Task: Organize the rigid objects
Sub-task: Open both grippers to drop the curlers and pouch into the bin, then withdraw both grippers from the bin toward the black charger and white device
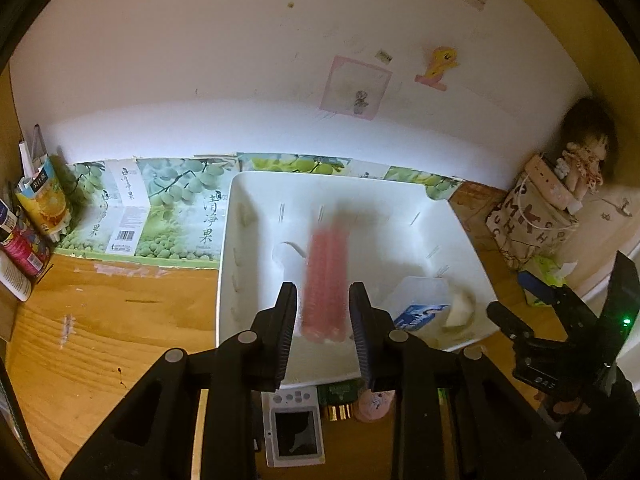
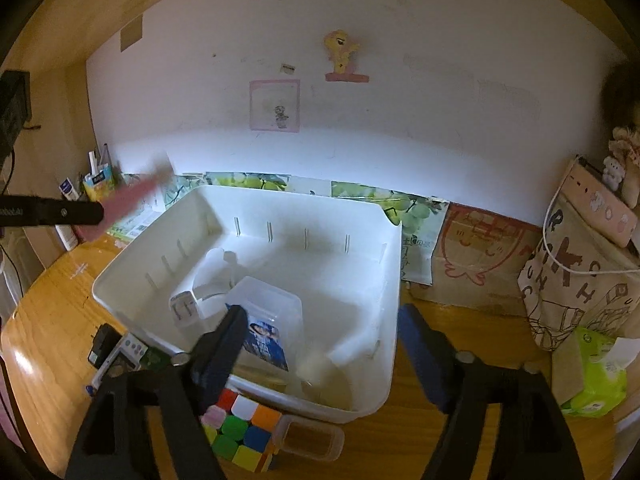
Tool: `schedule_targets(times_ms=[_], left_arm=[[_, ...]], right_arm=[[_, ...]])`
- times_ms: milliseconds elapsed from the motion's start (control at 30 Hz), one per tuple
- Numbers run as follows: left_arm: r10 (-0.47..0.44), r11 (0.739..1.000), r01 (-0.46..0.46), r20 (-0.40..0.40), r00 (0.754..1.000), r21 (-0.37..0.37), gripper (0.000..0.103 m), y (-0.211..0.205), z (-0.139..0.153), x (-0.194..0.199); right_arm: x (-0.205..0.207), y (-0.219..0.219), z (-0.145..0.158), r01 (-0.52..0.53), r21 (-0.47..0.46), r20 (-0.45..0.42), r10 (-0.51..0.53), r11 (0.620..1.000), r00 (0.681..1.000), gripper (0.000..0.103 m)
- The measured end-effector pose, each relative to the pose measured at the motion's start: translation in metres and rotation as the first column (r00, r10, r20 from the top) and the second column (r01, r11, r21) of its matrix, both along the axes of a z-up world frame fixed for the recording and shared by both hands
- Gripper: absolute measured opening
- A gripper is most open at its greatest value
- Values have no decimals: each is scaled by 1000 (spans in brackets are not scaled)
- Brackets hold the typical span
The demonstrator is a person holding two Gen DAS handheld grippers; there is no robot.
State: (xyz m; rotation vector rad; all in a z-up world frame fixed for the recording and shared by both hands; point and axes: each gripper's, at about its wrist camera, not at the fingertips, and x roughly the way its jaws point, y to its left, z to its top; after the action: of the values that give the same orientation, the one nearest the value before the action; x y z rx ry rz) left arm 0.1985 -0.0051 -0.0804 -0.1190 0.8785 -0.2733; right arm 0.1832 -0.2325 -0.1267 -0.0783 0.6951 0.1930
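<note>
A pink ribbed stick-shaped thing (image 1: pixel 325 280), blurred, hangs between the fingers of my left gripper (image 1: pixel 323 296) above the white bin (image 1: pixel 226 240). Thin gaps show between it and the pads, so the jaws stand open. From the right wrist view the same gripper (image 2: pixel 100 214) enters at the left, with the pink thing (image 2: pixel 132 200) sticking out beyond it. My right gripper (image 2: pixel 320 360) is open and holds nothing, over the bin's (image 2: pixel 394 280) near right corner. Inside the bin lie a clear box with a blue label (image 2: pixel 276 320), a white plug (image 2: pixel 184 308) and a pale lump (image 2: pixel 316 368).
In front of the bin on the wooden table are a colour cube (image 2: pixel 244 428), a small clear container (image 2: pixel 312 440), a white handheld device (image 1: pixel 294 428) and batteries (image 1: pixel 340 402). Grape-print cardboard (image 1: pixel 176 208) lines the wall. A printed bag (image 2: pixel 580 280) and green tissue pack (image 2: pixel 596 380) stand right.
</note>
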Motion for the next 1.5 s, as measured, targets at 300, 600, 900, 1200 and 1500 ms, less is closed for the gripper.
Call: schedule_targets(times_ms=[300,600,900,1200,1500], left_arm=[[54,998,-54,-8,999,-25,68,4,-3,4],[92,996,-93,36,995,15,69,12,13,-20],[162,986,-164,51,985,22,72,24,16,-61],[180,981,-179,-18,983,73,72,21,-4,-110],[212,968,-201,-55,976,153,72,22,-15,-154]], right_arm=[[0,-13,-2,39,21,-31,-39,999,999,81],[-19,-20,4,55,70,-45,-52,996,998,82],[-54,-18,3,53,101,-70,-46,994,997,82],[-95,-23,-14,77,176,-136,-53,981,989,82],[-121,-14,-30,55,247,-192,-7,968,981,82]])
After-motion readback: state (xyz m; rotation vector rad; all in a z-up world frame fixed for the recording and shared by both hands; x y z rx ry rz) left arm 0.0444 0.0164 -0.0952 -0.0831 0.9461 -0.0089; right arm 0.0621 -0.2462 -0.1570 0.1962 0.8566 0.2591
